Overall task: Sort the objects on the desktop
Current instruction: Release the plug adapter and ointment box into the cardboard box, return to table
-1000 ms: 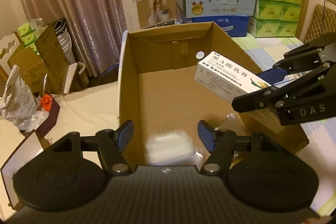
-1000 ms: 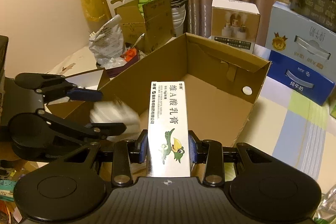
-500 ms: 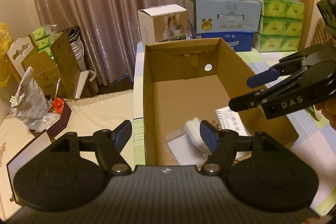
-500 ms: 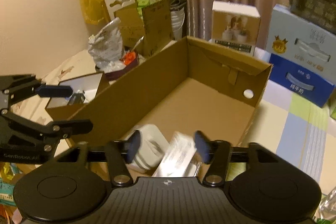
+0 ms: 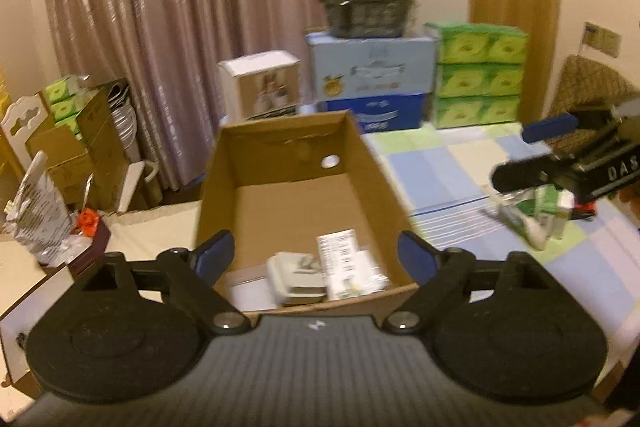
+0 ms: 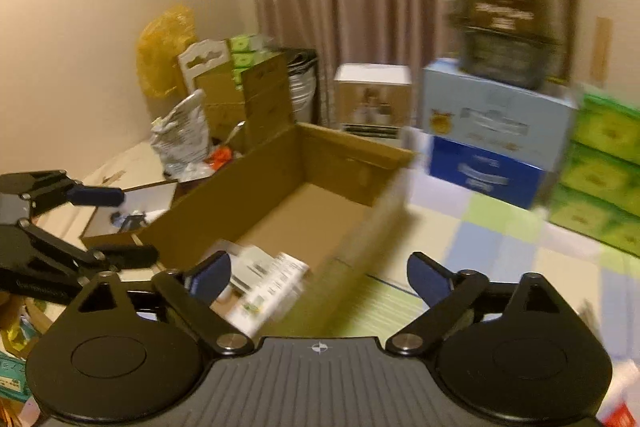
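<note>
An open cardboard carton [image 5: 376,187] stands on the checked tablecloth. Inside it, near the front, lie a white medicine box [image 5: 340,259] and a pale grey-white packet [image 5: 296,279]. My left gripper [image 5: 314,257] hovers above the carton's near end, its jaws opening with nothing between them. In the right wrist view the carton [image 6: 240,195] is ahead and to the left, and the medicine box [image 6: 272,283] is blurred. My right gripper [image 6: 320,273] hangs over the carton's near right corner, jaws opening and empty. The left wrist view shows the right gripper [image 5: 532,151] above green-and-white packets [image 5: 528,215].
Behind the carton stand a small white box [image 5: 260,87], a blue-and-white carton [image 5: 372,83] with a dark container [image 5: 368,3] on top, and stacked green tissue packs [image 5: 476,75]. Bags and cardboard [image 5: 36,215] crowd the left. A chair back [image 5: 592,87] is at right.
My right gripper let go of the white medicine box, which now lies in the carton. Both grippers drew back and upward and opened wider. The right one swung away to the right.
</note>
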